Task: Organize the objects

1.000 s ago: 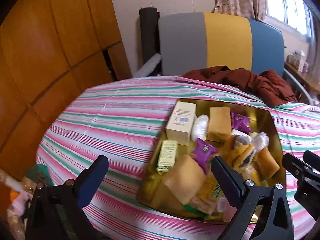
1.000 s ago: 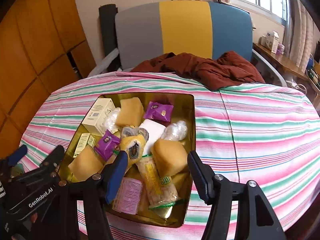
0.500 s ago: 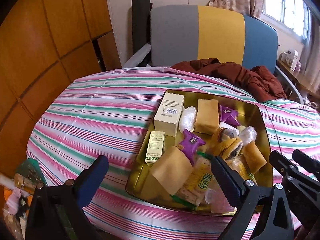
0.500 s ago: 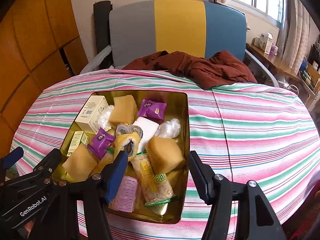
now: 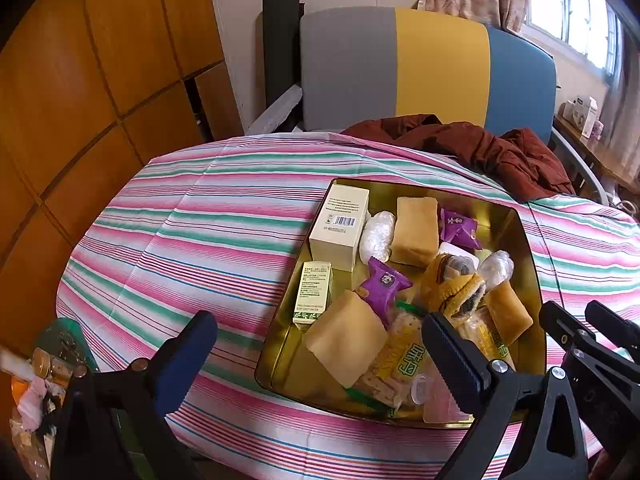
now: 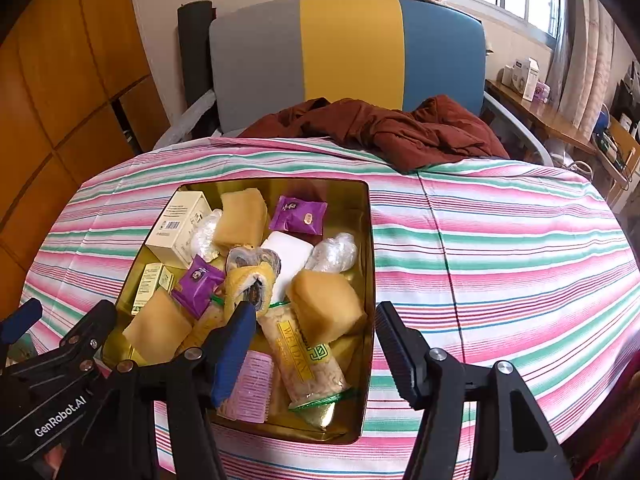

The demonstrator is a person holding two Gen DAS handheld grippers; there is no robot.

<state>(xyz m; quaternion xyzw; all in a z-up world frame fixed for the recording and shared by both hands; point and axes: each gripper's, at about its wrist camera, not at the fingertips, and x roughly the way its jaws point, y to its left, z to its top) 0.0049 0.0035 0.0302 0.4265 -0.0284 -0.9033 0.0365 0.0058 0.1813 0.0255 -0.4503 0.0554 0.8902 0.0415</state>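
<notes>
Left hand-held gripper (image 5: pixel 316 356), left wrist view: the jaws stand wide apart and hold nothing. Over the last second this view has drawn back and risen; the gold tin tray (image 5: pixel 524 240) now sits smaller and more fully in frame, with more of the striped tablecloth (image 5: pixel 224 216) on the desk visible to its left. The tray contents have not shifted: the cream carton with barcode (image 5: pixel 340 226) and the small green-print box (image 5: pixel 314 292) lie along the left wall, a purple snack packet (image 5: pixel 384 286) lies near the middle, and the yellow sponge cake pieces (image 5: pixel 414 226) and long cracker packs (image 5: pixel 400 364) lie across one another toward the near edge. Part of the other gripper shows at the right edge.

Right hand-held gripper (image 6: pixel 314 340), right wrist view: the jaws are likewise spread and empty, poised above the tray's near right corner. This view has also pulled back slightly. All loose goods lie inside the tray (image 6: pixel 370 264); none rest on the cloth. A rust-red garment (image 6: pixel 400 128) lies at the far desk edge, against the tricolour chair back (image 6: pixel 348 52).

Assessment: the change is a joint withdrawal only, with no item displaced. The goods are gathered in the tray but jumbled, which fits either a sort still pending or a collection already completed.
</notes>
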